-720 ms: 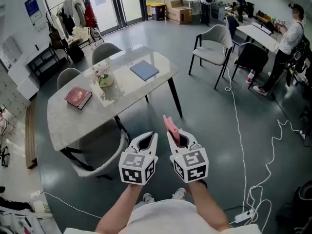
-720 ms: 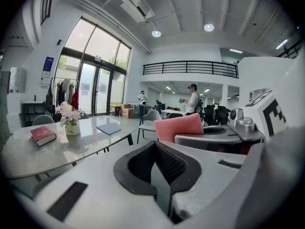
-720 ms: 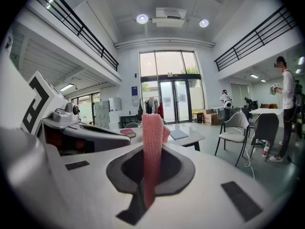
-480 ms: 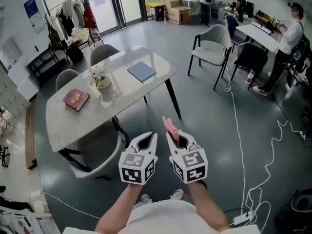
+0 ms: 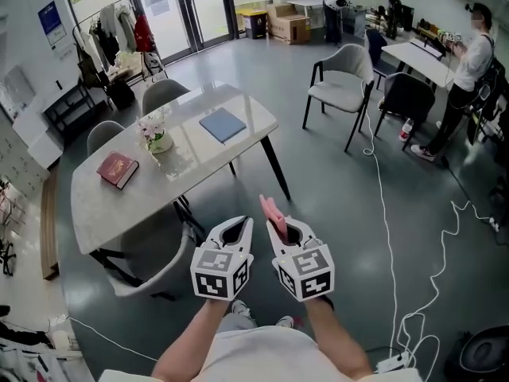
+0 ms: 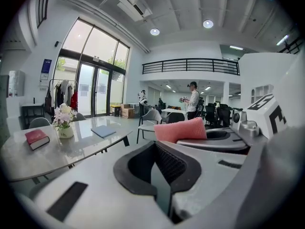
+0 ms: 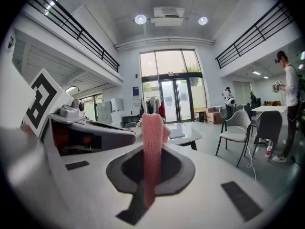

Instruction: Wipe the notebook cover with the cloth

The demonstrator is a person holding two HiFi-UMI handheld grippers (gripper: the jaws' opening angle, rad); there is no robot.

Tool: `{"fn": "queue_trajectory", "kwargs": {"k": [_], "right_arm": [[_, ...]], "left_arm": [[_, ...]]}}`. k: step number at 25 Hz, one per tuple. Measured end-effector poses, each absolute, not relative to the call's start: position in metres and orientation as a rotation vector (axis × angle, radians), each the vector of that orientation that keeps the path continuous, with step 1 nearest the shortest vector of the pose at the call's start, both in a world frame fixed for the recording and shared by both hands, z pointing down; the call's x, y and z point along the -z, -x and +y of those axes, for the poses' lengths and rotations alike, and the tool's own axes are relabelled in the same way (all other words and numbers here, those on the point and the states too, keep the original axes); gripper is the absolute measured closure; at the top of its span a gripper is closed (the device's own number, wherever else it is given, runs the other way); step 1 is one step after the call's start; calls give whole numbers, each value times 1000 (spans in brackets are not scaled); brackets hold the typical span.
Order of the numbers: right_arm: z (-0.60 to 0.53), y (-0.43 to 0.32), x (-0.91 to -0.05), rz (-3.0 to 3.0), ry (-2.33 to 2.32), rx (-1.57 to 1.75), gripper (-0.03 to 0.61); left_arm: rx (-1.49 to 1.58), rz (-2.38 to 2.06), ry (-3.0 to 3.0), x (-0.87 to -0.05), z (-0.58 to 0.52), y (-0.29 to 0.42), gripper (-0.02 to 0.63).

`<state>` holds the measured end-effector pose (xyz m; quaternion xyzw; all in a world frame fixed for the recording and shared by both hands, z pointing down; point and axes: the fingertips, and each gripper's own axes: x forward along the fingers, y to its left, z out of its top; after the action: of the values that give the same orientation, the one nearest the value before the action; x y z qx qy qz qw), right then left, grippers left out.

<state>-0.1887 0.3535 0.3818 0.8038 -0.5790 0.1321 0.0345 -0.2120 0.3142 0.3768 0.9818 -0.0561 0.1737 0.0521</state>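
Observation:
A blue notebook (image 5: 222, 124) lies flat on the pale marble table (image 5: 238, 146), far ahead of both grippers. My right gripper (image 5: 278, 224) is shut on a pink cloth (image 5: 271, 211), which sticks up past its tips. The cloth (image 7: 152, 147) stands upright between the jaws in the right gripper view, with the notebook (image 7: 176, 133) small behind it. My left gripper (image 5: 240, 224) is shut and holds nothing, close beside the right one. From the left gripper view the notebook (image 6: 103, 131) sits on the table's right part.
A red book (image 5: 117, 169) and a flower vase (image 5: 155, 136) also sit on the table. Grey chairs (image 5: 156, 257) stand at the table's near and far sides; another chair (image 5: 340, 86) is to the right. White cables (image 5: 390, 213) trail over the floor. A person (image 5: 469, 62) stands far right.
The table has slid slightly left and down in the head view, as the view shifted. Both grippers keep the same pose, the cloth still in the right one.

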Motion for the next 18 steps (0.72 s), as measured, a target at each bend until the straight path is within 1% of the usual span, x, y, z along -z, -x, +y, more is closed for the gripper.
{"fn": "queue_trajectory", "kwargs": {"k": [8,18], "right_arm": [[337,160,-391,-1768,-2446,-426,565],[264,99,-401,-1769,-2382,-439,565]], "left_arm": [[-522,-157,-2967,-382,297,177,606],[-486,-184,-2926,-391,221,113,606]]}}
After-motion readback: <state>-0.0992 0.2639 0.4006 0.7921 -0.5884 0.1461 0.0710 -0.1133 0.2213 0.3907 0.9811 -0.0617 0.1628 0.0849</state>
